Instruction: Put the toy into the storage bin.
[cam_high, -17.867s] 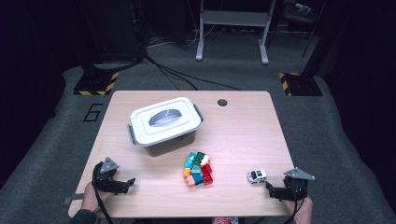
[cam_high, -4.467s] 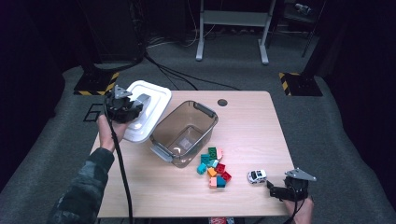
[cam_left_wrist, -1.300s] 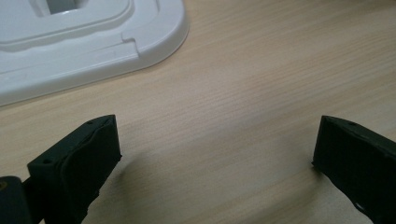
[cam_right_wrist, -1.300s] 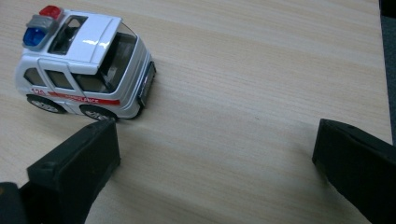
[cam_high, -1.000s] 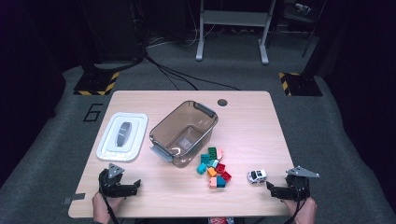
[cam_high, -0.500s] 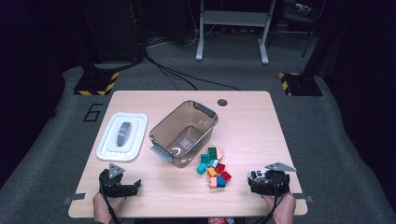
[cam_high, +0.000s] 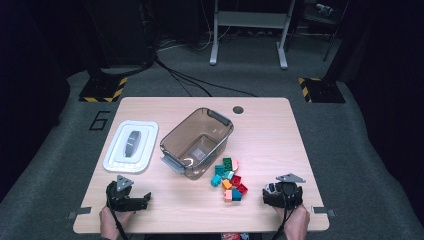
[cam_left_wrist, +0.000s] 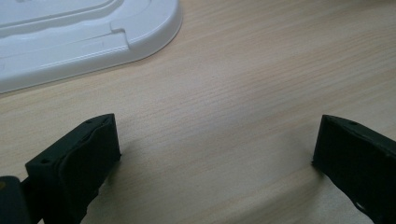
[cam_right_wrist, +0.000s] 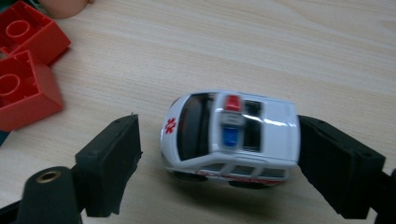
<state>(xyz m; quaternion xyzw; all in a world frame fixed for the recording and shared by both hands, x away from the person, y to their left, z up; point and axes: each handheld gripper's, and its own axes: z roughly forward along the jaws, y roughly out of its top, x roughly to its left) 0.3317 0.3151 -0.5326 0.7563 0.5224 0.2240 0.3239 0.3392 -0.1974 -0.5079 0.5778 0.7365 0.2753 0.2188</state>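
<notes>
Dark carpeted flooring with cables surrounds a light wooden table (cam_high: 260, 125). Right gripper (cam_high: 281, 194) sits at the near right edge; its jaws have just been closing around a white toy ambulance (cam_right_wrist: 231, 130), which stands on its wheels on the wood between them. The right jaw touches the rear of the vehicle; a narrow gap remains between the left jaw and the front, so no grip is established. Red bricks (cam_right_wrist: 25, 74) lie just left of that gripper, part of a mixed pile of toy bricks (cam_high: 230, 180) near the table centre. Left gripper (cam_high: 131, 201) rests at the near left edge, jaws wide apart over bare wood. A white lid (cam_high: 131, 146) lies beyond it, beside an uncovered clear container (cam_high: 197, 142).
</notes>
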